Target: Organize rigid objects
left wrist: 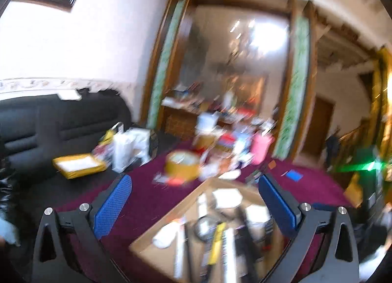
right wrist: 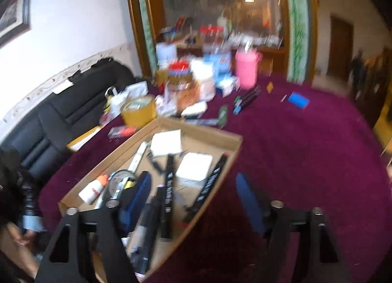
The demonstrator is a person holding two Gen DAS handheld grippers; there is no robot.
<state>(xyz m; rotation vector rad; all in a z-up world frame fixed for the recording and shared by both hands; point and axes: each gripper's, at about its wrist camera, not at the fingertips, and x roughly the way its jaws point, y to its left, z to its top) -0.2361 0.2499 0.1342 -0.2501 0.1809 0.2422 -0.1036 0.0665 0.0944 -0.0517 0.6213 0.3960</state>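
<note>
A shallow cardboard box (right wrist: 208,133) lies on the maroon tablecloth (right wrist: 306,160). It holds white blocks (right wrist: 166,144), black markers (right wrist: 212,182), a white bottle with an orange cap (right wrist: 94,188) and other small items. My right gripper (right wrist: 193,177) is open above the box's near right side, its left finger over the contents, nothing between the pads. In the left wrist view the same box (left wrist: 171,209) sits low in the blurred frame. My left gripper (left wrist: 196,182) is open wide over it and empty. Loose markers (right wrist: 245,100) lie beyond the box.
A yellow tape roll (right wrist: 139,110), a pink cup (right wrist: 247,69), a blue flat piece (right wrist: 299,100) and a heap of packets crowd the table's far side. A black sofa (left wrist: 61,121) with a yellow envelope (left wrist: 78,165) stands left. Bare cloth stretches to the right.
</note>
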